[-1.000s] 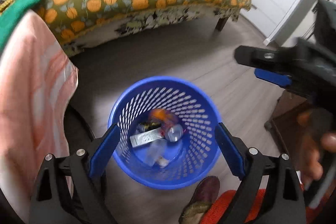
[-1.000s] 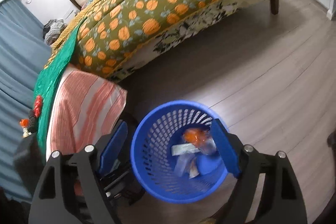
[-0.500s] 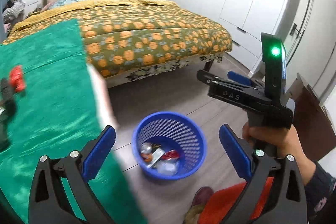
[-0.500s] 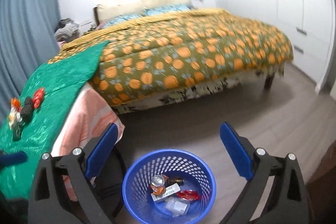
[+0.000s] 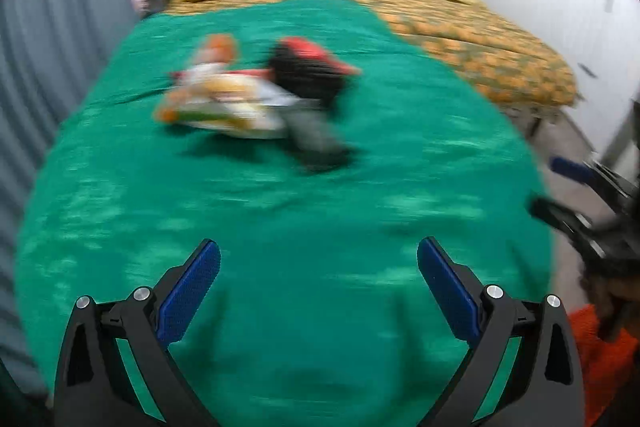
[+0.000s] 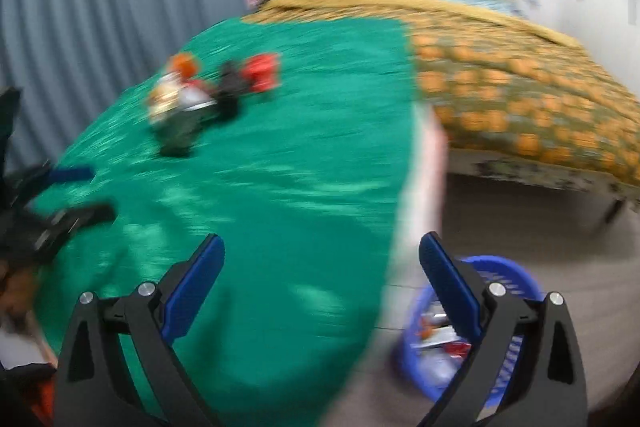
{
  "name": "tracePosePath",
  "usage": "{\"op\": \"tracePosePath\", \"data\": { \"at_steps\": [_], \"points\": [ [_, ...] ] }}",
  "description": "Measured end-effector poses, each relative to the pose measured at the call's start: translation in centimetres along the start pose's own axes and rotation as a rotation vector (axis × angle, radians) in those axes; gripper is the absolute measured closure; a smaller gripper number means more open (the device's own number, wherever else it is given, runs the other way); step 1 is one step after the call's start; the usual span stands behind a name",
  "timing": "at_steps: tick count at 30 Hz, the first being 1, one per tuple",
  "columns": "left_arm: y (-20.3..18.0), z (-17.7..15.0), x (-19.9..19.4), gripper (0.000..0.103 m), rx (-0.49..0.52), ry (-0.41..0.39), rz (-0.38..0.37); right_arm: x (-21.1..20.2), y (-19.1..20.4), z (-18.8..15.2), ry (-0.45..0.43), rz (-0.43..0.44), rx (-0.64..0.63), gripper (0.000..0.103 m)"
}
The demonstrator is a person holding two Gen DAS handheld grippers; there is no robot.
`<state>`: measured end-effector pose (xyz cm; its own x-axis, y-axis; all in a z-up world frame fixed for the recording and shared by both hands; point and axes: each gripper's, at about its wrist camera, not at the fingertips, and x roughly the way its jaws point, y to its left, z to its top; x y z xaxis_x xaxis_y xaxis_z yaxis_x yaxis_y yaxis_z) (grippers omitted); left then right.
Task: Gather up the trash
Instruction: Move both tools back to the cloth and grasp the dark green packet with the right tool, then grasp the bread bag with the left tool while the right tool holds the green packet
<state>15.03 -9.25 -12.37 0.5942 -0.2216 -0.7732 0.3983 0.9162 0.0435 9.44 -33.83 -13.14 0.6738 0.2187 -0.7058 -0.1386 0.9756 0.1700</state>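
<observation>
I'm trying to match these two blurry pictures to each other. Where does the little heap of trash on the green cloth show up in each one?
Left wrist view: the heap of trash lies left of centre in the upper half, on the green cloth.
Right wrist view: the same heap sits upper left, nearer the grey curtain.
Shared landmark: the orange-patterned bedspread, beyond the cloth's right edge in both.
</observation>
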Motion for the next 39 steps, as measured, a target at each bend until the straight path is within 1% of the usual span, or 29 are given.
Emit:
{"op": "tracePosePath", "data": {
  "at_steps": [2,5,7,9,11,12,15,17,20,21,22,23,24,25,26,30,32,35,37,38,39],
  "points": [
    [3.1,0.3,0.5,0.005,-0.019,0.003,0.069,1.1,1.9,0.8,0.024,0.030,-0.029,0.008],
    [7.3,0.4,1.8,0.005,-0.063,0.023,0.143,3.0,4.6,2.8,0.056,0.066,-0.073,0.008],
    [9.4,0.1,2.7,0.005,-0.097,0.053,0.135,4.0,5.7,3.9,0.069,0.079,-0.092,0.009],
    [10.5,-0.3,3.5,0.005,-0.118,0.081,0.124,5.5,7.1,5.4,0.090,0.101,-0.102,0.017],
    [11.1,-0.2,3.8,0.005,-0.145,0.083,0.094,6.7,7.9,6.5,0.118,0.124,-0.102,0.029],
    [11.1,-0.2,3.9,0.005,-0.143,0.084,0.096,7.6,8.5,7.1,0.130,0.130,-0.101,0.030],
    [12.1,-0.2,3.9,0.005,-0.146,0.082,0.101,9.6,10.0,8.6,0.141,0.131,-0.110,0.031],
    [12.3,0.0,4.0,0.005,-0.154,0.083,0.091,10.9,10.9,9.4,0.145,0.125,-0.114,0.031],
    [12.0,0.0,4.0,0.005,-0.154,0.083,0.091,12.3,11.7,10.0,0.157,0.104,-0.114,0.032],
    [12.0,0.0,4.0,0.005,-0.154,0.083,0.091,12.7,11.8,10.1,0.166,0.094,-0.117,0.035],
    [12.1,0.0,4.0,0.005,-0.154,0.083,0.090,13.1,11.9,10.0,0.178,0.082,-0.121,0.043],
    [12.0,0.0,4.0,0.005,-0.154,0.083,0.091,13.2,11.8,10.0,0.180,0.066,-0.124,0.047],
    [12.0,0.0,4.0,0.005,-0.154,0.083,0.091,13.0,11.6,9.9,0.175,0.054,-0.128,0.058],
    [12.1,0.0,3.9,0.005,-0.154,0.083,0.091,12.8,11.5,9.9,0.175,0.051,-0.130,0.064],
    [12.2,0.0,3.9,0.005,-0.154,0.083,0.091,12.6,11.3,9.7,0.176,0.052,-0.126,0.065],
    [12.3,0.0,3.9,0.005,-0.154,0.083,0.091,10.0,9.5,8.5,0.167,0.030,-0.133,0.065],
    [12.6,0.0,3.8,0.005,-0.153,0.083,0.091,8.1,8.3,7.6,0.151,-0.006,-0.138,0.065],
    [12.1,-0.1,3.9,0.005,-0.155,0.084,0.098,6.8,7.2,6.5,0.132,-0.035,-0.149,0.065],
    [11.3,0.0,4.2,0.004,-0.156,0.083,0.102,6.7,6.9,6.0,0.127,-0.034,-0.136,0.065],
    [10.5,0.0,4.4,0.005,-0.156,0.083,0.100,6.7,6.7,5.7,0.125,-0.032,-0.126,0.062],
    [10.5,0.1,4.4,0.005,-0.153,0.083,0.089,6.9,6.4,5.5,0.117,-0.027,-0.109,0.054]
  ]
}}
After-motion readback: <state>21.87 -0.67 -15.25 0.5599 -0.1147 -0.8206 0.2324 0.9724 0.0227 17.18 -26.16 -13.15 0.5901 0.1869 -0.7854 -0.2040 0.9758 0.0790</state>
